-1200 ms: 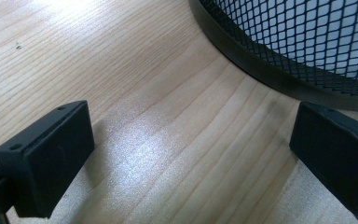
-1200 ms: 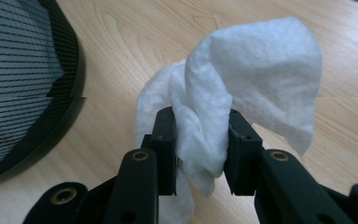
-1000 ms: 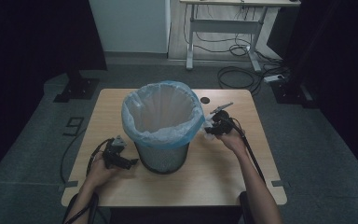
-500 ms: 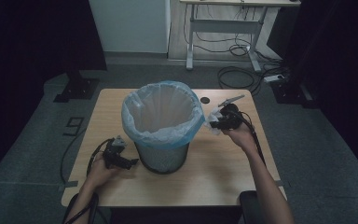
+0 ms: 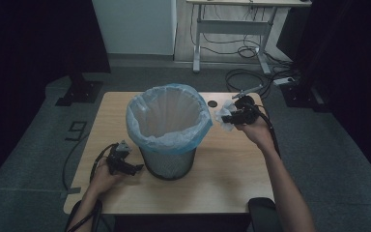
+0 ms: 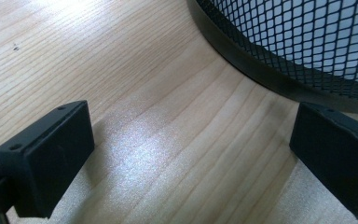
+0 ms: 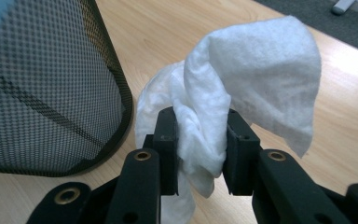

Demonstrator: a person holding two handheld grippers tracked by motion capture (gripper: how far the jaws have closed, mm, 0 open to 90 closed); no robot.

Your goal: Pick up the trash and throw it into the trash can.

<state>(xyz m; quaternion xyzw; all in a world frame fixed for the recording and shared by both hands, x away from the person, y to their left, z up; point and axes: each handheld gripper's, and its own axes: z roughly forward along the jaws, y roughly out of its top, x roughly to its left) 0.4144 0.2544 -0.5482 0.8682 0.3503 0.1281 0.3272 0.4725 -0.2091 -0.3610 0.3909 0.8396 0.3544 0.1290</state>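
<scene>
A black mesh waste bin (image 5: 168,135) lined with a pale blue bag stands in the middle of the wooden table (image 5: 232,164). My right gripper (image 5: 227,119) hangs in the air to the right of the bin's rim, shut on a crumpled white tissue (image 5: 222,115). In the right gripper view the tissue (image 7: 242,79) is pinched between the two pads and billows above them, with the bin's mesh wall (image 7: 42,93) to the left. My left gripper (image 5: 134,170) rests on the table at the bin's lower left, open, its pads (image 6: 46,158) wide apart beside the bin's base (image 6: 279,60).
A small dark disc (image 5: 213,103) lies on the table behind the bin. Beyond the table, a white desk frame (image 5: 232,34) and cables (image 5: 251,77) sit on the grey floor. Black curtains stand at both sides.
My right gripper has risen from the table with the white tissue in it, up to the height of the bin's rim. The left gripper has stayed put.
</scene>
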